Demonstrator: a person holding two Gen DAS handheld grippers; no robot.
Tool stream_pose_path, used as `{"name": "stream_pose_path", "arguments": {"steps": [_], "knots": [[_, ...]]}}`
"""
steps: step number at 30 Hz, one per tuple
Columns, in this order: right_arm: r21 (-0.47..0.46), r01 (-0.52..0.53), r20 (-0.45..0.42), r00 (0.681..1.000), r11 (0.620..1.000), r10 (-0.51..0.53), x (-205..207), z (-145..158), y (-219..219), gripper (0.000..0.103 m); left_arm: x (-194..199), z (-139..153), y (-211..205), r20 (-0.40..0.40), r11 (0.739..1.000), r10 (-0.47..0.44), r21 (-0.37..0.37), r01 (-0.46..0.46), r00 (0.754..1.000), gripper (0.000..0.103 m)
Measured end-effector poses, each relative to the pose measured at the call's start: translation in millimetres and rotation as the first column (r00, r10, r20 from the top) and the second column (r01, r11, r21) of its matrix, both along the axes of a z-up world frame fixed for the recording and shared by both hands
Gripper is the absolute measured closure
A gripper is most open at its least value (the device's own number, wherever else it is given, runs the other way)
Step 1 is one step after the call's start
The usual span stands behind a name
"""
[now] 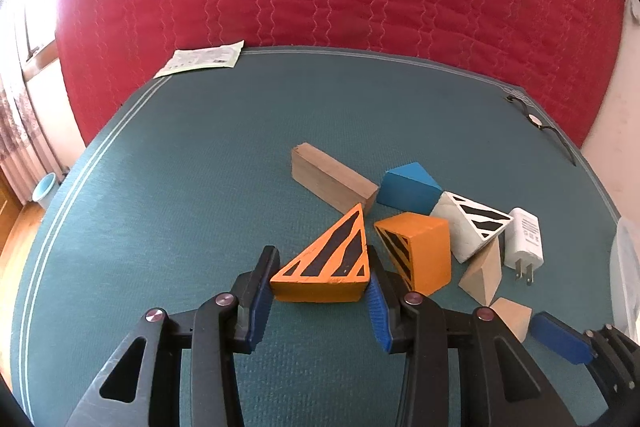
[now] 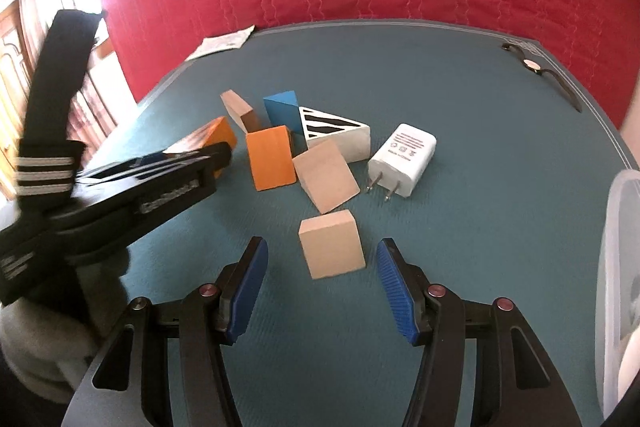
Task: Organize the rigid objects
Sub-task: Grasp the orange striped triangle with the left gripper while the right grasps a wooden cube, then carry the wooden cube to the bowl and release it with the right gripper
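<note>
The left gripper (image 1: 320,287) has its jaws clamped on an orange wedge (image 1: 326,263) with black stripes on its top face, one blue pad pressed to each side; whether the wedge rests on the teal table (image 1: 180,187) or is just lifted off it I cannot tell. Just beside it to the right sits a second orange block (image 1: 424,251), and behind that lie a long brown wooden block (image 1: 332,183), a blue block (image 1: 410,187) and a white wedge with black stripes (image 1: 472,227), all bunched close together. A white phone charger (image 2: 404,159) lies at the right of the cluster, prongs pointing toward me. The right gripper (image 2: 320,287) hangs with its jaws wide apart, a plain wooden cube (image 2: 332,249) sitting between the two pads but touching neither. Just behind the cube leans a plain wooden wedge (image 2: 326,175). A clear plastic tub (image 2: 616,267) stands at the table's right edge, and a wristwatch (image 2: 536,67) lies at the far right corner.
</note>
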State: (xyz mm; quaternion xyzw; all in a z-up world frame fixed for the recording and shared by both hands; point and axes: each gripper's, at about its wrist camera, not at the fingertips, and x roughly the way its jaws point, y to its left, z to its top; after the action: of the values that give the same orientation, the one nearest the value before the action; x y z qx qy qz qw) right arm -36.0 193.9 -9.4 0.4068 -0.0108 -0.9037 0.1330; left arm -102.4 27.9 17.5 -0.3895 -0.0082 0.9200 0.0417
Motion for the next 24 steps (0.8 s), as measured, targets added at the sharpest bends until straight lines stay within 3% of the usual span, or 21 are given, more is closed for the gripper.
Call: {"name": "stream_pose_path", "arguments": {"steps": [5, 10, 24], "knots": [[0.042, -0.003, -0.023, 1.000, 0.999, 0.004, -2.2, -1.7, -5.1, 0.049, 3.6, -0.1, 2.1, -0.013, 1.000, 0.008, -0.008, -0.009, 1.000, 0.059], [0.066, 0.018, -0.027, 1.000, 0.998, -0.016, -4.6, -1.9, -3.7, 0.069, 4.6, -1.2, 1.4, -0.008, 1.000, 0.019, -0.010, -0.019, 1.000, 0.059], [-0.008, 0.039, -0.044, 0.998, 0.999, -0.039, 15.7, 5.6, 16.7, 0.070, 7.5, 1.2, 4.8, -0.016, 1.000, 0.018, -0.006, -0.018, 1.000, 0.059]]}}
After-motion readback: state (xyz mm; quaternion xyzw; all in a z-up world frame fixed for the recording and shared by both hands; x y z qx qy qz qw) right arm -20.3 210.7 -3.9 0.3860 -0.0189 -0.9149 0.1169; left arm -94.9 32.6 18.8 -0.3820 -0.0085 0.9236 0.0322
